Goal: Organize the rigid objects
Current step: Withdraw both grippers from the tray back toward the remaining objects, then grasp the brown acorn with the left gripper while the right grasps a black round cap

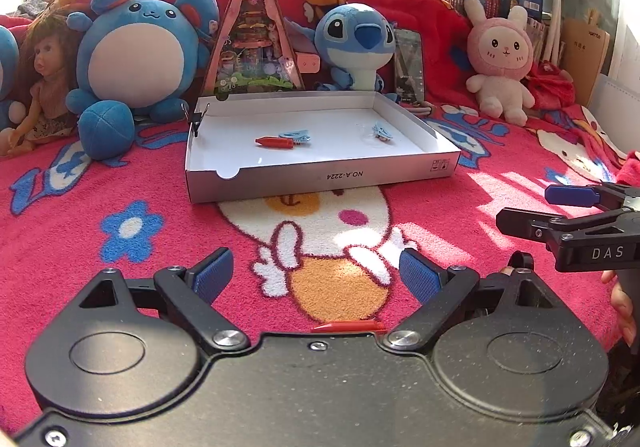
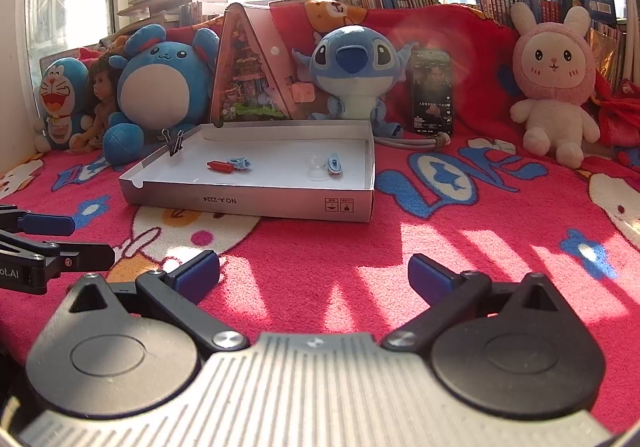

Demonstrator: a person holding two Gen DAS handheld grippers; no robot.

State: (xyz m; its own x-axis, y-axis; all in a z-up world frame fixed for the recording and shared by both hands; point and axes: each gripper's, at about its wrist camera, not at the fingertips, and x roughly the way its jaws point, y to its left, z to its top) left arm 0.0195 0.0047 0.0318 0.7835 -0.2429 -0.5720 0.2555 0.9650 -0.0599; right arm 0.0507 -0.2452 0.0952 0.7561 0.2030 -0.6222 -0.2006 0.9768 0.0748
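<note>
Both the left gripper (image 1: 316,279) and right gripper (image 2: 314,279) hang wide open and empty short of the box (image 1: 400,169), so the next move likely calls for reaching the red piece (image 1: 348,326) on the blanket.

one box (image 2: 256,203), five plush toys, one doll (image 2: 102,95), two red pen caps

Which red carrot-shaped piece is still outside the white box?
The red piece on the blanket beneath the left gripper; the other red piece lies inside the white box.
</note>
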